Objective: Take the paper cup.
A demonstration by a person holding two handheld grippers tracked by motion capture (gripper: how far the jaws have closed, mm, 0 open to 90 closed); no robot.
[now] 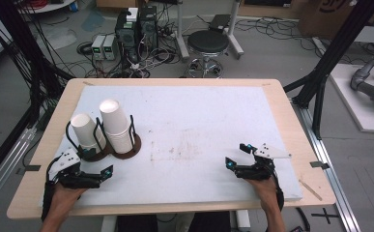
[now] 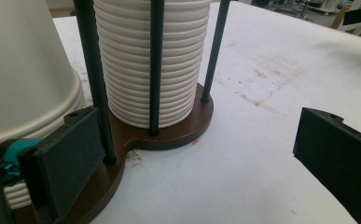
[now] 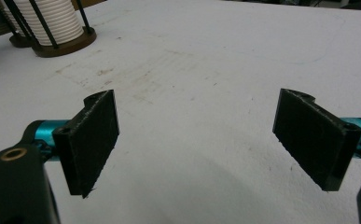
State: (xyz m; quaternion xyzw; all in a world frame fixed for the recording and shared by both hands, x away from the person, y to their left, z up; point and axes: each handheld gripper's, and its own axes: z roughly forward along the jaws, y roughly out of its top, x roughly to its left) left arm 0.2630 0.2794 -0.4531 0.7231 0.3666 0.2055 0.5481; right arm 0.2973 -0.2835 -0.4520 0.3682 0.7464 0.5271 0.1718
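Note:
A brown two-place cup holder (image 1: pixel 126 151) with thin black rods stands at the left of the white mat (image 1: pixel 199 121). It carries two stacks of white paper cups, one upright (image 1: pixel 115 123) and one leaning left (image 1: pixel 86 130). My left gripper (image 1: pixel 96 162) sits just in front of the holder, open with nothing between its pads. In the left gripper view (image 2: pixel 197 158) its left pad (image 2: pixel 61 158) is beside the holder's base (image 2: pixel 169 134), with the ribbed cup stack (image 2: pixel 152 56) right ahead. At the right, my right gripper (image 1: pixel 237 155) rests open over bare mat (image 3: pixel 197 140).
The wooden table edge (image 1: pixel 291 116) borders the mat. Beyond the table are a black stool (image 1: pixel 208 43), computer boxes (image 1: pixel 136 29) and loose cables on the floor. Black frame poles (image 1: pixel 337 48) rise at the right. In the right gripper view the cup holder (image 3: pixel 61 42) lies far off at the upper left.

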